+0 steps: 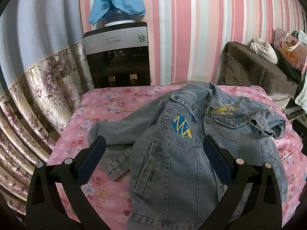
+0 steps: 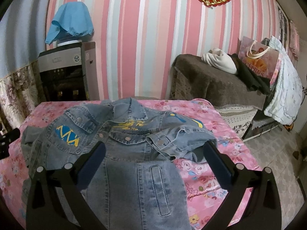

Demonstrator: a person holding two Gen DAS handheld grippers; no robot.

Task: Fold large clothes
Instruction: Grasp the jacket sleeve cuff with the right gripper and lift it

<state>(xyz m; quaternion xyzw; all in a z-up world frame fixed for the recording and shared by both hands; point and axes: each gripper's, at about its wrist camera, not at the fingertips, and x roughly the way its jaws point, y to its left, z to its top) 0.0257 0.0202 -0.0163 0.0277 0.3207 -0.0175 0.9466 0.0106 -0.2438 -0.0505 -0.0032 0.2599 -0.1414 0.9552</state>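
A grey-blue denim jacket (image 1: pixel 172 163) with blue and yellow patches lies front up on the pink floral bed cover (image 1: pixel 115 103). One sleeve (image 1: pixel 111 128) stretches out to the left, the other sleeve (image 1: pixel 268 122) lies bunched across the chest. My left gripper (image 1: pixel 153 143) is open and empty above the jacket's left front. In the right wrist view the jacket (image 2: pixel 134 182) lies the same way, its bunched sleeve (image 2: pixel 178 140) on the right. My right gripper (image 2: pixel 155 149) is open and empty above the jacket's middle. The left gripper's tip (image 2: pixel 7 138) shows at the left edge.
A water dispenser (image 1: pixel 119 57) with a blue cloth over its bottle stands behind the bed against the striped wall. A floral curtain (image 1: pixel 38 88) hangs at the left. A brown-covered sofa (image 2: pixel 211 80) with clothes and a bag stands at the right, with tiled floor (image 2: pixel 278 157) beside the bed.
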